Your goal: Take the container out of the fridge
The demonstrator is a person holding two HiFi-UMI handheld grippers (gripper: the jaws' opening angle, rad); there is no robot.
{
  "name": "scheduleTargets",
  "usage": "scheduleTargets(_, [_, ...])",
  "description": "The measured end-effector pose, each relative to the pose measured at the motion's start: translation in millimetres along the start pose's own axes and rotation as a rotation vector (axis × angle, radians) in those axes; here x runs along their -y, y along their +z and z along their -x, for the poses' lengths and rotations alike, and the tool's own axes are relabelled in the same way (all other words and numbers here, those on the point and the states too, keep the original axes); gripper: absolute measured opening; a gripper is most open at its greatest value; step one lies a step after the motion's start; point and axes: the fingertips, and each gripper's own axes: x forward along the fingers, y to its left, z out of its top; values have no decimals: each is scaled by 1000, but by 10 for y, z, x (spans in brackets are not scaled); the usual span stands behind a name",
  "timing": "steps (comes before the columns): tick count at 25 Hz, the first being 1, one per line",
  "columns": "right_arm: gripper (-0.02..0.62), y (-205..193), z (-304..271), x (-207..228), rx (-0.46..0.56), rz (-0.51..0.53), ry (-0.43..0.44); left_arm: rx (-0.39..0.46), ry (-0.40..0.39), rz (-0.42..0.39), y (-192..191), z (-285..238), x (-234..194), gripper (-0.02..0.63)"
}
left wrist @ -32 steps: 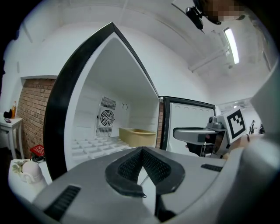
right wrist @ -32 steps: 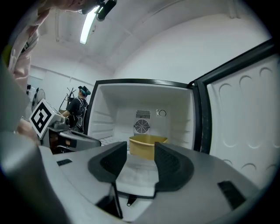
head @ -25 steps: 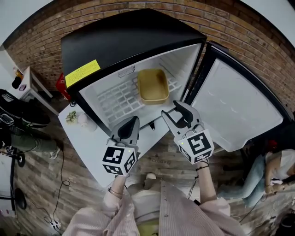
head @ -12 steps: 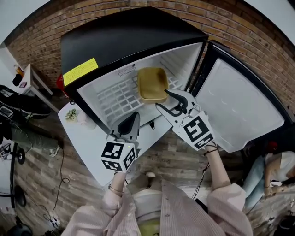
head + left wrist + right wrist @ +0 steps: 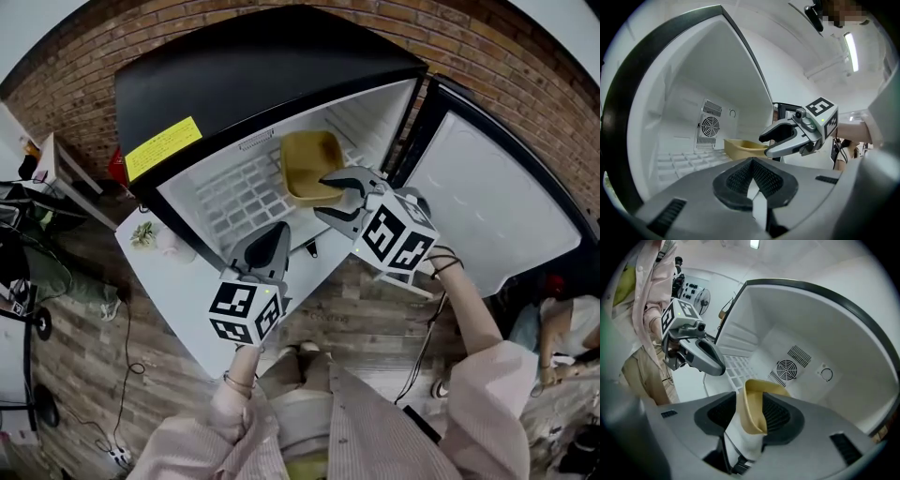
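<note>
A tan open container sits on the white wire shelf inside the open fridge. My right gripper reaches into the fridge, open, one jaw on each side of the container's near rim. The rim wall lies between the pads in the right gripper view, close against the right-hand pad. The left gripper view shows the container from the side, with the right gripper at its edge. My left gripper hangs just outside the fridge's front edge, shut and holding nothing.
The fridge door stands swung open at the right. A round fan vent is on the fridge's back wall. A small plant stands on a white surface left of the fridge. A person's leg shows at far right.
My right gripper has moved forward into the fridge, and its open jaws now straddle the container's near rim. The left gripper has hardly moved.
</note>
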Motion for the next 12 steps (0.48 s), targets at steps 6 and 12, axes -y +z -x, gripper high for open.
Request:
scheduleTargets(6, [181, -79, -131, -89, -106, 81, 88, -16, -38, 6, -56, -41, 37, -8])
scheduleTargets(12, [176, -162, -201, -172, -203, 155, 163, -16, -67, 6, -63, -76, 88, -8])
